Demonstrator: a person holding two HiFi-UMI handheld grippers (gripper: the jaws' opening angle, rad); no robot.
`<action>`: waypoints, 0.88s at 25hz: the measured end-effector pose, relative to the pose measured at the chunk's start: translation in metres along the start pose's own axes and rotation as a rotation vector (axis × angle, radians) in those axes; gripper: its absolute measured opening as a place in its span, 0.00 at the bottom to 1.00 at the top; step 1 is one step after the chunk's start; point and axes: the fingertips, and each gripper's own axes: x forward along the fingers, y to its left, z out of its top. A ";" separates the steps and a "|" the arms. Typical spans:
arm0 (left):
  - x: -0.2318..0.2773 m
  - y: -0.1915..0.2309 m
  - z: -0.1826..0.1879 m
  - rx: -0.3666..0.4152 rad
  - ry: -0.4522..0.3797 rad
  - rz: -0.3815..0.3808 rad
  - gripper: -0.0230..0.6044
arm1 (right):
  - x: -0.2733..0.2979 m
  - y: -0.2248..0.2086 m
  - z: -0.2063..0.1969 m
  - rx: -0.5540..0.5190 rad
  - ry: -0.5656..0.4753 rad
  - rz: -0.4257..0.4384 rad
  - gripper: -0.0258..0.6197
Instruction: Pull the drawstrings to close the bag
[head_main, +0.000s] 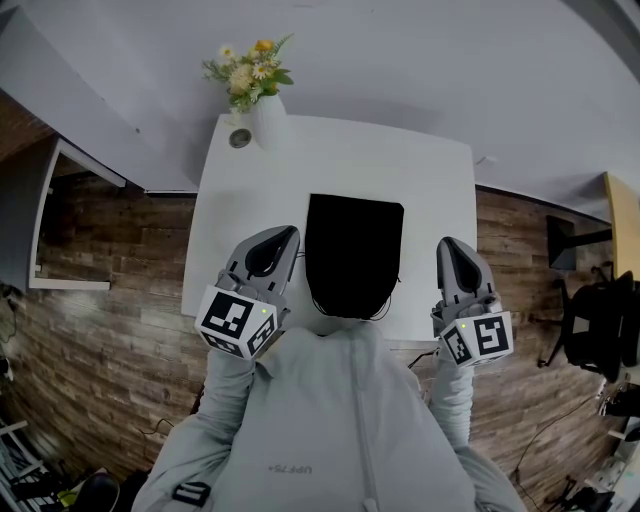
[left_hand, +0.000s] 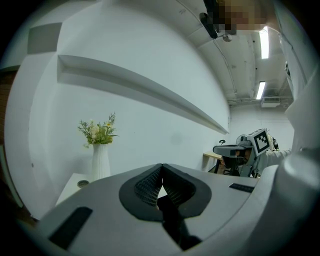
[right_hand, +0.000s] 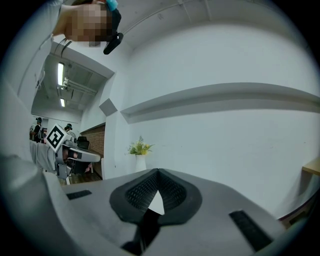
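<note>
The person stands at the white table (head_main: 430, 190) with a grey hand-held gripper in each hand, one to either side of the flat black fabric drawstring bag (head_main: 352, 250). The left hand-held gripper (head_main: 283, 240) has its jaws pressed together with nothing between them, and the right hand-held gripper (head_main: 450, 250) is the same: closed and empty. Both point nearly level over the table, neither touching the bag.

The bag lies in the middle of the table toward the person's edge. Its far end is square and flat, and its near end looks rounded and narrower, with thin dark cords (head_main: 388, 296) trailing beside it. I can't tell from here whether that mouth is drawn tight.

So this fits two stages: closed hand-held grippers poised either side of a bag with cords yet to be taken, or hand-held grippers drawn clear of a bag already cinched. Any grasp of those cords would call for open jaws and a fine aim.

A white vase of flowers (head_main: 268, 120) stands at the far edge.
</note>
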 end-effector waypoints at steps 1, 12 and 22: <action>0.000 0.000 0.000 0.000 0.000 0.000 0.08 | -0.001 0.000 0.000 0.003 0.000 0.000 0.08; -0.005 -0.001 -0.006 0.017 0.013 -0.005 0.08 | -0.006 0.002 -0.005 0.019 0.007 -0.007 0.08; -0.008 -0.003 -0.009 0.015 0.020 -0.008 0.08 | -0.011 0.003 -0.008 0.025 0.015 -0.008 0.08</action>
